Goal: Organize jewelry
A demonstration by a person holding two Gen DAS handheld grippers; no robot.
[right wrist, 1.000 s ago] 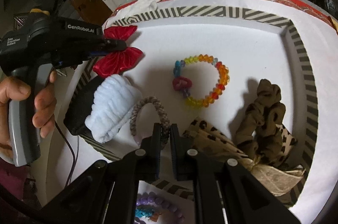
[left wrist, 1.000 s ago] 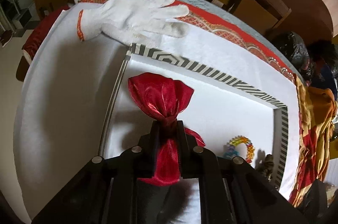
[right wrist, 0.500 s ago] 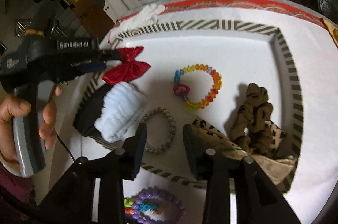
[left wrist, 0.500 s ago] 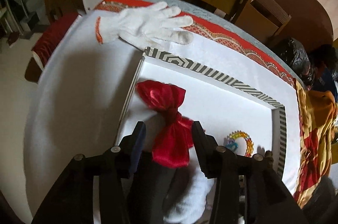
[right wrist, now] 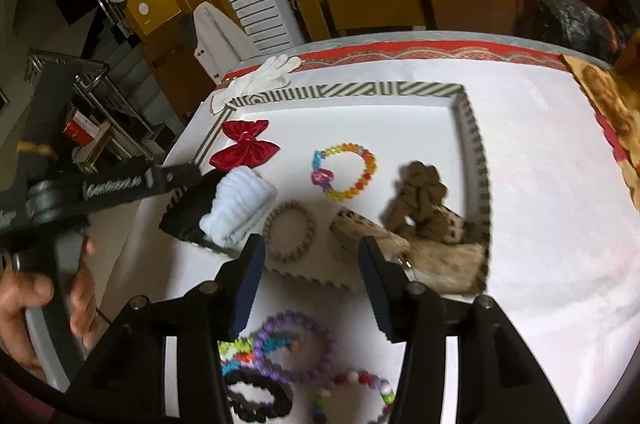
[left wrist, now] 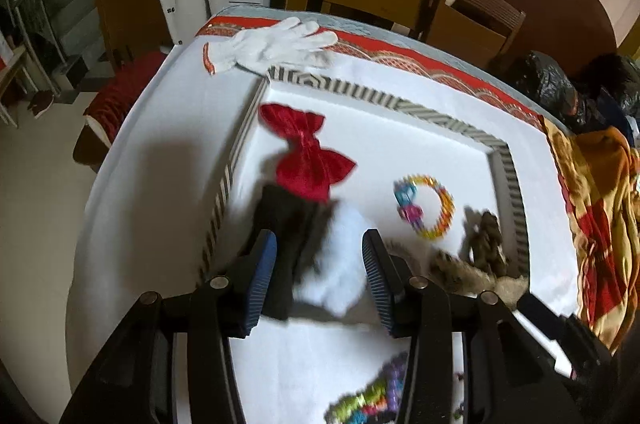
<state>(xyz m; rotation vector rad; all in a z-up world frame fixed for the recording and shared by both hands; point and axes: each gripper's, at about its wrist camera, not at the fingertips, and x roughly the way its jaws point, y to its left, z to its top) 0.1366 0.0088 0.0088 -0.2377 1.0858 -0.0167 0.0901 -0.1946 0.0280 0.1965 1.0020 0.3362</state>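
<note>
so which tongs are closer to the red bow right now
Left. The left tongs sit just beside the red bow, at the tray's edge. The right tongs, jaws opening and empty, are back over the near rim.

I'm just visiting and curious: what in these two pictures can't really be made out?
- Bead pile, right wrist view: partly hidden behind the open right gripper, cut by the bottom edge.
- Same pile, left wrist view: blurred, behind the open left gripper.
- Leopard-print fabric, left wrist view: motion-blurred.
- Black item under the fluffy white piece: unidentifiable.
</note>
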